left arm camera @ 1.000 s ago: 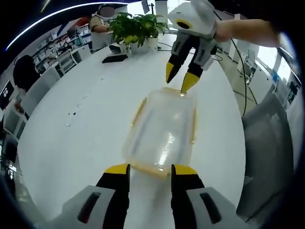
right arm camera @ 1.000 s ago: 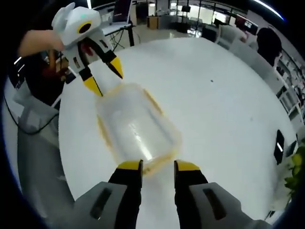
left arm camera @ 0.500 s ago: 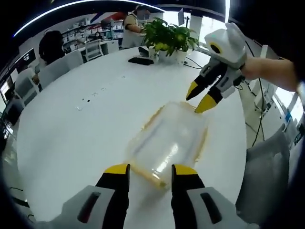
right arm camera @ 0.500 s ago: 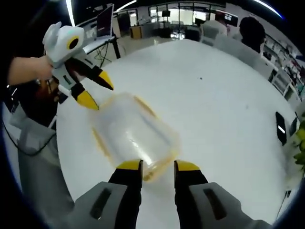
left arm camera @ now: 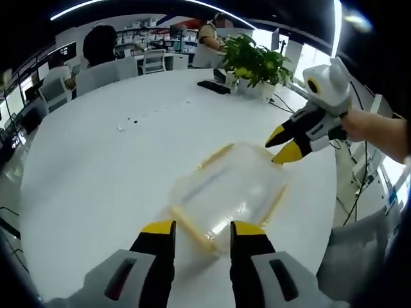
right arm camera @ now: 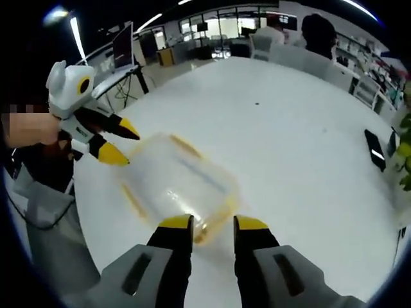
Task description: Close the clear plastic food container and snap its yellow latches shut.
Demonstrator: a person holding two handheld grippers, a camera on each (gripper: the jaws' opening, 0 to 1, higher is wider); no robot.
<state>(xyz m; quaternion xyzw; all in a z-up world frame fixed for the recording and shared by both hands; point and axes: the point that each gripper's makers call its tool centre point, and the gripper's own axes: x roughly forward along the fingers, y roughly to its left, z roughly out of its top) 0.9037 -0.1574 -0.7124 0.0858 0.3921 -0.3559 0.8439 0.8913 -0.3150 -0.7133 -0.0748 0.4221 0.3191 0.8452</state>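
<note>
Clear plastic food container with yellow latches [left arm camera: 226, 196] sits on the round white table [left arm camera: 96, 173]; left gripper [left arm camera: 202, 234] open-jawed at its near edge, right gripper [left arm camera: 282, 144] at the far corner.

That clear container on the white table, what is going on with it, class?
A person holds a two-jaw gripper in each hand, working from opposite ends of the clear plastic food container lying on the round white table. The left gripper has its open jaws at one end, and the right gripper sits open at the far end. The lid appears to be on, with yellow latches along the edges; whether any are snapped shut cannot be told.
</note>
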